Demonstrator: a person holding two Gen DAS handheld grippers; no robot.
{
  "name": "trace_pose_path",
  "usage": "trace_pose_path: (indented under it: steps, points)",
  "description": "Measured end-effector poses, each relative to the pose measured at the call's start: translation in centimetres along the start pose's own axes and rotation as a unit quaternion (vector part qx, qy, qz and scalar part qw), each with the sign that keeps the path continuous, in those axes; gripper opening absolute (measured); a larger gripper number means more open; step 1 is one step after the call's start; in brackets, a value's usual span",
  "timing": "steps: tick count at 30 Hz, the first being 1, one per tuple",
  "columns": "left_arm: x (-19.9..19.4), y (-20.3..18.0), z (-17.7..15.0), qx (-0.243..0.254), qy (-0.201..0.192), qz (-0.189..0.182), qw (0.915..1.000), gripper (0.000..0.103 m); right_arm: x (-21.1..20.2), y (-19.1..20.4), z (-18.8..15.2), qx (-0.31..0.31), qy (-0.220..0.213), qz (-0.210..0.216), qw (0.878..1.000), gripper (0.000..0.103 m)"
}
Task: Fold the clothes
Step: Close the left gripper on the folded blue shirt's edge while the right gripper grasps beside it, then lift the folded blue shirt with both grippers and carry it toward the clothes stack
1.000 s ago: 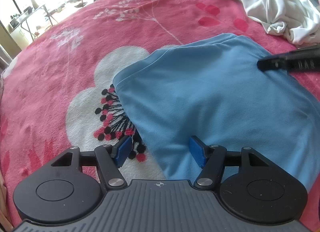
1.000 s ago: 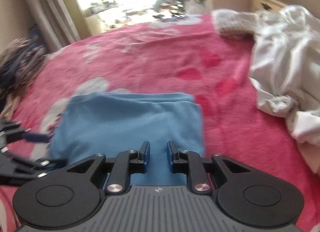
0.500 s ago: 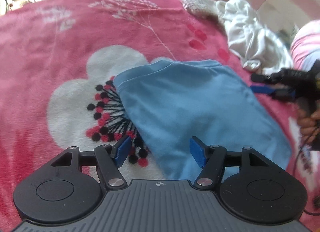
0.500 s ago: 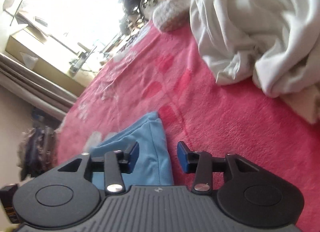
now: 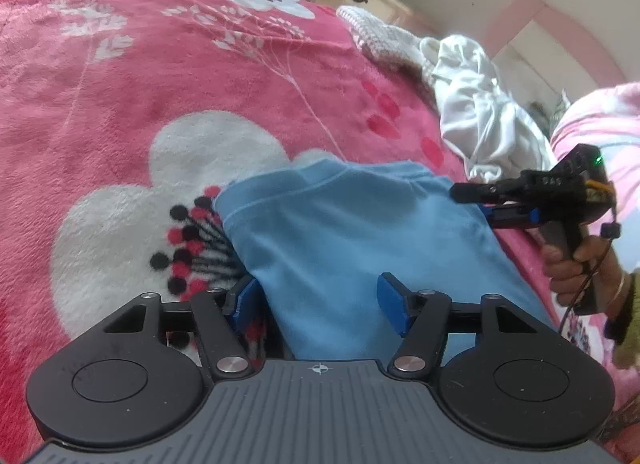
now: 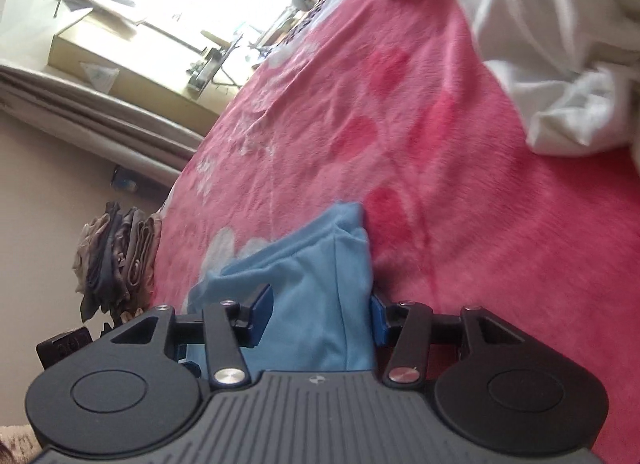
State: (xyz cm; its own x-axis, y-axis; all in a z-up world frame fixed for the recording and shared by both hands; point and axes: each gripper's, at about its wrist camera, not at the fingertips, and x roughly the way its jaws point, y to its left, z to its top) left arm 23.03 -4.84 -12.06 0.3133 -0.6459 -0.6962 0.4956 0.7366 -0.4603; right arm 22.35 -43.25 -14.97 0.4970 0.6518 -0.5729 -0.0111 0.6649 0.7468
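Folded blue garment [image 5: 352,240] lying flat on the pink flowered bed blanket [image 5: 160,84], partly over a white blossom print. Left gripper [image 5: 318,300] spread wide at the garment's near edge, blue pads either side of the cloth, nothing clamped. Right gripper [image 6: 318,314] also parted, tilted sideways, straddling the garment's far side edge – not pinching it. Crumpled white clothes [image 5: 480,120] heaped well apart, beyond the blue piece.

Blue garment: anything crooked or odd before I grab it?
The blue garment lies folded, skewed on the pink blanket; its far right corner bunches up. A crumpled white garment sits unfolded beyond.
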Motion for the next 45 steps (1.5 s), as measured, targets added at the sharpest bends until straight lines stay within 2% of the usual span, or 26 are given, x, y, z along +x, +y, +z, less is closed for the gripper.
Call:
trace_pose_path:
  steps: [9, 15, 17, 21, 24, 26, 27, 29, 31, 34, 41, 45]
  points:
    - [0.9, 1.0, 0.8, -0.017, -0.02, -0.016, 0.9995, 0.049, 2.4, -0.2, 1.4, -0.004, 0.0, 0.037, 0.999, 0.047]
    - [0.8, 1.5, 0.8, -0.032, -0.029, -0.019, 0.9989, 0.043, 2.0, -0.6, 1.7, 0.007, 0.006, 0.066, 0.998, 0.046]
    - [0.8, 1.6, 0.9, -0.038, -0.03, -0.019, 0.9987, 0.042, 1.8, -0.8, 1.7, 0.018, 0.012, 0.082, 0.996, 0.049]
    - [0.8, 1.3, 0.8, -0.03, -0.031, -0.01, 0.999, 0.04, 1.6, -0.7, 1.7, 0.013, 0.022, 0.087, 0.996, 0.054]
    - [1.0, 0.8, 0.8, -0.023, -0.03, 0.012, 0.9992, 0.033, 1.7, -0.1, 1.6, -0.015, 0.024, 0.071, 0.997, 0.052]
    - [1.0, 0.3, 0.8, -0.02, -0.029, 0.028, 0.999, 0.031, 2.0, 0.9, 1.3, -0.053, 0.028, 0.034, 0.998, 0.039]
    - [1.0, 0.1, 0.9, -0.018, -0.03, 0.036, 0.9987, 0.03, 2.2, 1.3, 1.2, -0.068, 0.028, 0.02, 0.997, 0.036]
    - [1.0, -0.3, 0.9, -0.017, -0.033, 0.05, 0.9981, 0.026, 2.0, 2.2, 0.9, -0.086, 0.021, 0.006, 0.996, 0.023]
    - [1.0, -0.4, 0.9, -0.021, -0.038, 0.058, 0.9974, 0.019, 1.3, 3.1, 0.6, -0.099, 0.008, 0.001, 0.995, 0.016]
    - [0.6, -0.7, 0.9, -0.021, -0.047, 0.059, 0.9969, 0.008, 0.3, 4.6, 0.0, -0.118, -0.011, -0.007, 0.993, 0.014]
    - [-1.7, -2.5, 1.2, -0.008, -0.081, 0.061, 0.9949, 0.006, -2.0, 8.0, -1.3, -0.161, -0.055, -0.024, 0.985, 0.013]
    - [-4.0, -4.1, 1.2, 0.016, -0.107, 0.063, 0.9922, 0.006, -3.3, 10.0, -2.0, -0.186, -0.081, -0.033, 0.979, 0.013]
